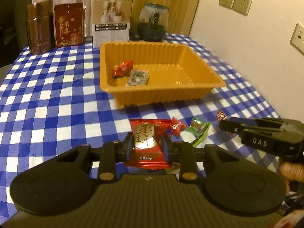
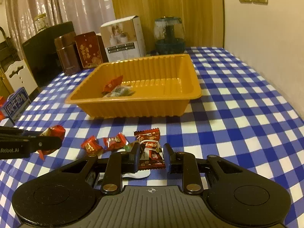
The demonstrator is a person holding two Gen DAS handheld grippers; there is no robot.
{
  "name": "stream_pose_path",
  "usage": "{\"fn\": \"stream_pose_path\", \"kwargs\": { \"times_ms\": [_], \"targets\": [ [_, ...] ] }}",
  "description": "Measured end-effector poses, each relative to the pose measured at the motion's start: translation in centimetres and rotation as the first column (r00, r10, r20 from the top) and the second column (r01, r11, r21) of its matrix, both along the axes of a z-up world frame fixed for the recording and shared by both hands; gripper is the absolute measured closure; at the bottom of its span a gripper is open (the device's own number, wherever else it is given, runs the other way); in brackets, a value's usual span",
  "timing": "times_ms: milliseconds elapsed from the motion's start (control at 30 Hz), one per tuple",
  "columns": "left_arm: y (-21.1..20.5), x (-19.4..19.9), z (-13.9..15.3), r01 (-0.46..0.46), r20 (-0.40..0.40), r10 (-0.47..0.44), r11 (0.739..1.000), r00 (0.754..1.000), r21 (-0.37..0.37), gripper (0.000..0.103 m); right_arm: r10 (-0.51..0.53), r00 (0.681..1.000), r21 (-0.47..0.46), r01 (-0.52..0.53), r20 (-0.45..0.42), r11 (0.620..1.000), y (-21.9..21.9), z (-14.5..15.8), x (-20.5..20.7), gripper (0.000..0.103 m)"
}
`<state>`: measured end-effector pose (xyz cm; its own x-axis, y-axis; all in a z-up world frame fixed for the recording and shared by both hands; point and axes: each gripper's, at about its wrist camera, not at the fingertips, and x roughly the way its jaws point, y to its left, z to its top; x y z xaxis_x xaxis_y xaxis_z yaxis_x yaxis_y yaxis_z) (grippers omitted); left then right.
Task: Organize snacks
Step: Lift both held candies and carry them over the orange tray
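The left tongs (image 1: 147, 146) pinch a glossy red foil snack packet (image 1: 146, 142) near the bench's (image 1: 47, 95) front edge; the right tongs (image 2: 151, 157) clamp a crinkly brown wrapped snack (image 2: 151, 148). The ribbed orange plastic tray (image 2: 136, 108) sits mid-bench. Only the right view shows a blue milk carton (image 2: 16, 102) past the left edge.

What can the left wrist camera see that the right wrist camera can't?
Only the left wrist view shows a green-wrapped snack on the tablecloth and a hand holding the right tool.

Only the right wrist view shows a blue milk carton at the table's left edge and a white chair back.

Both show the orange tray holding two snacks, the left tool gripping a red packet, and a glass jar.
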<state>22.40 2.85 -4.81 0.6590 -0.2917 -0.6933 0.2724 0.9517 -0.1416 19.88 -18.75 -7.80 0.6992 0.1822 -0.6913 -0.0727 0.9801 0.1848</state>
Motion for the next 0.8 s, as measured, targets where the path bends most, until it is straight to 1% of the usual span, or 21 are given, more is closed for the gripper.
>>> {"fn": "stream_pose_path", "kwargs": {
  "times_ms": [433, 700, 800],
  "targets": [
    [-1.9, 0.8, 1.6, -0.011, 0.035, 0.013, 0.998, 0.999, -0.059, 0.075, 0.017, 0.999, 0.011, -0.017, 0.047, 1.0, 0.5, 1.6, -0.1, 0.076],
    [-2.5, 1.7, 2.2, -0.004, 0.056, 0.007, 0.998, 0.998, -0.056, 0.075, 0.03, 0.996, 0.023, -0.032, 0.08, 0.999, 0.7, 2.9, 0.5, 0.076],
    [-2.6, 2.3, 2.5, -0.002, 0.064, 0.006, 0.998, 0.998, -0.056, 0.075, 0.026, 0.995, 0.012, -0.027, 0.099, 1.0, 0.6, 3.4, 1.0, 0.076]
  ]
}}
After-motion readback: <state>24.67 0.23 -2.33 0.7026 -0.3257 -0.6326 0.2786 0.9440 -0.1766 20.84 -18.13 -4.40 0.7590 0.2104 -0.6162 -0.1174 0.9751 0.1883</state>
